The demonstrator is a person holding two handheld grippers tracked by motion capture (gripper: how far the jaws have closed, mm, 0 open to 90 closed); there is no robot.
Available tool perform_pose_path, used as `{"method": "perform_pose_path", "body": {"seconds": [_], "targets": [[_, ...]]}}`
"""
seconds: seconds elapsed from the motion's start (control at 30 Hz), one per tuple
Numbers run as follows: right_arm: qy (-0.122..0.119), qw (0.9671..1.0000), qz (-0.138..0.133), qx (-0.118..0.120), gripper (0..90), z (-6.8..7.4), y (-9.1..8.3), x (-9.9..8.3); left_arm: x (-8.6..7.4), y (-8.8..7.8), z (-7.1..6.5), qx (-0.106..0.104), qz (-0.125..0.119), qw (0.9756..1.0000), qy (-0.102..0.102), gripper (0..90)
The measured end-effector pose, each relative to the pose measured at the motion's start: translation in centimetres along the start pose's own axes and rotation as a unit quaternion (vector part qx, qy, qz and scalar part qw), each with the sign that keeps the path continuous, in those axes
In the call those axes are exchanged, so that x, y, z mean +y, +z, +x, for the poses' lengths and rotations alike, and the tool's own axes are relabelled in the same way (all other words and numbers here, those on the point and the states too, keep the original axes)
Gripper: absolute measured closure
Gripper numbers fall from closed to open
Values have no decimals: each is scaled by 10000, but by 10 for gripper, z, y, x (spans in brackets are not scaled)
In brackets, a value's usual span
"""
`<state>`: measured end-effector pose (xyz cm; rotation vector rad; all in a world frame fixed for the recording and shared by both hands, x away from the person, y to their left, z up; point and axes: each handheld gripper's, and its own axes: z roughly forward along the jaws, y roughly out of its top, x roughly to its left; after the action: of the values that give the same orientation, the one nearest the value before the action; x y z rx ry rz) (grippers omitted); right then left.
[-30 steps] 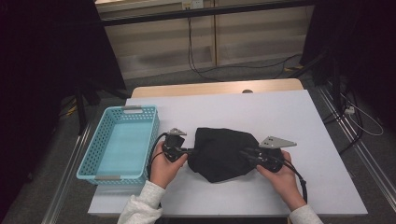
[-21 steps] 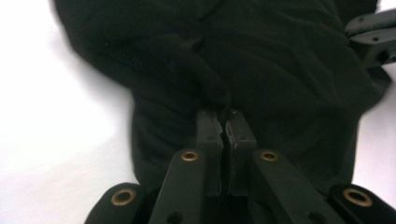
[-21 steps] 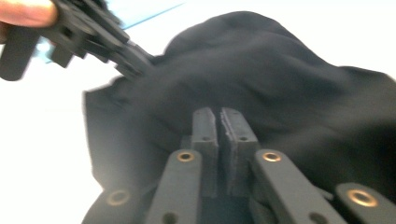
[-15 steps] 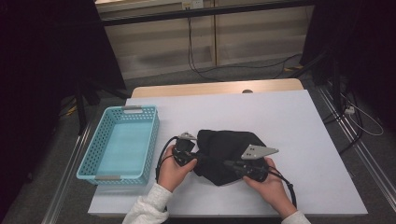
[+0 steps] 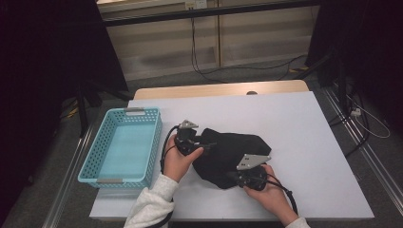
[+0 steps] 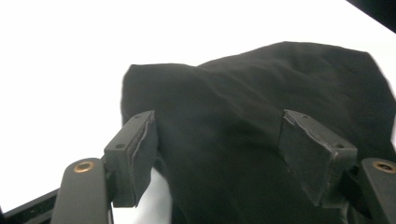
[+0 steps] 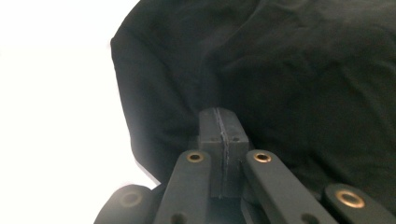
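Observation:
A black cloth (image 5: 233, 149) lies bunched on the white table (image 5: 309, 128), a little left of its middle. My left gripper (image 5: 209, 144) is at the cloth's left edge. Its jaws have just been opening and stand apart (image 6: 233, 154), with the cloth (image 6: 252, 88) lying under and between them, untouched by the pads. My right gripper (image 5: 229, 175) is at the cloth's near edge, a grey plate on top of it. Its pads are pressed together (image 7: 219, 119) into a fold of the cloth (image 7: 303, 70).
A light blue perforated basket (image 5: 126, 112) stands on the table's left side, close to my left hand. Bare white tabletop stretches to the right and behind the cloth. Dark stands and cables lie on the floor beyond the table.
The left jaws have let go of the cloth and spread wide. The right hand has slid left along the cloth's near edge and shut there. The cloth has bunched narrower.

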<state>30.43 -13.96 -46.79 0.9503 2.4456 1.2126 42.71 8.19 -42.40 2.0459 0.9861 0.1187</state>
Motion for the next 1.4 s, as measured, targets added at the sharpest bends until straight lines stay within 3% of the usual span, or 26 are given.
{"method": "perform_pose_path", "body": {"seconds": [0.1, 0.17, 0.2, 0.23, 0.33, 0.43, 0.53, 0.63, 0.77, 0.93, 1.03, 1.2, 1.4], "targets": [[-9, 10000, -17, 22, 895, 0, -1, -1, 0, 13, 10, -25, 125, 9997, -226, 282], [13, 10000, -37, 75, 887, -1, -1, -1, -2, 23, 13, -175, 216, 9991, -326, 318], [30, 10000, -21, 88, 883, -1, -1, -1, -2, 25, 13, -283, 277, 9987, -311, 378], [35, 10000, -17, 83, 882, -1, -1, -1, -3, 27, 13, -423, 317, 9981, -312, 507], [48, 10000, 5, 62, 875, -1, -1, -1, -3, 25, 5, -699, 253, 9969, -250, 752], [119, 9999, 11, 41, 878, -2, 0, -1, -1, 14, -1, -901, 125, 9955, -250, 848], [267, 9996, -1, -29, 879, -6, 0, 0, -4, 2, -11, -1120, 49, 9937, -62, 854], [223, 9994, -7, -265, 893, -11, 0, 0, -12, -9, -24, -1318, -1, 9911, 169, 854], [336, 9986, -87, -398, 811, -18, -4, -1, -27, -15, -37, -1493, 190, 9877, 417, 855], [376, 9985, -116, -380, 665, -22, -15, -4, -50, -5, -40, -1424, 514, 9874, 464, 854], [418, 9976, -215, -499, 570, -23, -23, -2, -54, -2, -41, -1374, 592, 9873, 541, 853], [506, 9937, -566, -824, 451, -29, -39, 7, -56, -1, -45, -1334, 630, 9872, 600, 851], [754, 9878, -874, -1048, 383, -40, -45, 10, -60, 1, -52, -1409, 681, 9857, 627, 850]]}}
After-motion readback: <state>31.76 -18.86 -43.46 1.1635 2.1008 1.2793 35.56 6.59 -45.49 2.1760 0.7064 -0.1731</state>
